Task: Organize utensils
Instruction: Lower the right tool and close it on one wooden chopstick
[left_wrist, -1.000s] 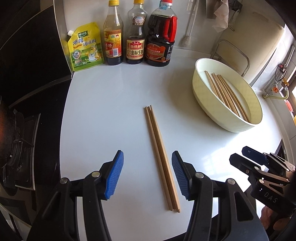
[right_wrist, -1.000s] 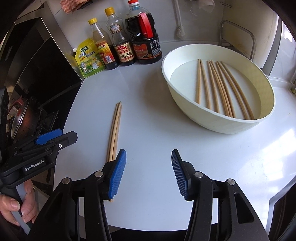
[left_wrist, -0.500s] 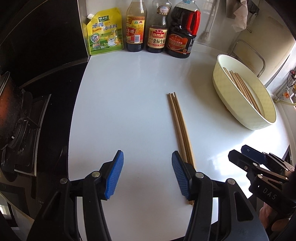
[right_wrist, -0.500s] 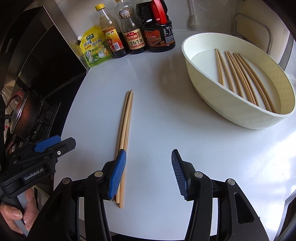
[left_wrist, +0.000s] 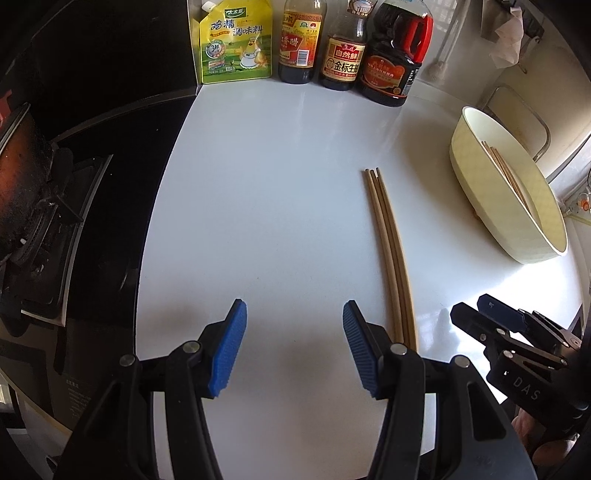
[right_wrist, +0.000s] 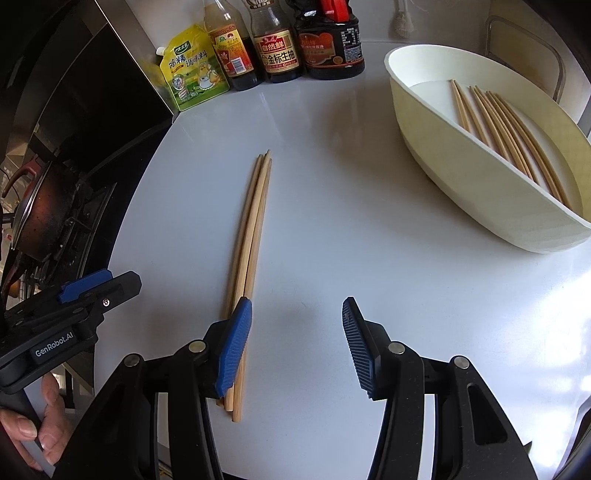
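Both claws are hovering apart and empty: the left gripper (left_wrist: 291, 341) left of the loose chopsticks (left_wrist: 389, 254), the right gripper (right_wrist: 297, 341) right of them.

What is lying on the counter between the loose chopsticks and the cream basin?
Nothing. In the right wrist view, the white counter is bare between the loose chopsticks and the cream basin; the left wrist view shows the same.

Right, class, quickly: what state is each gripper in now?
Left gripper: jaws open, holding nothing.
Right gripper: jaws open, holding nothing.
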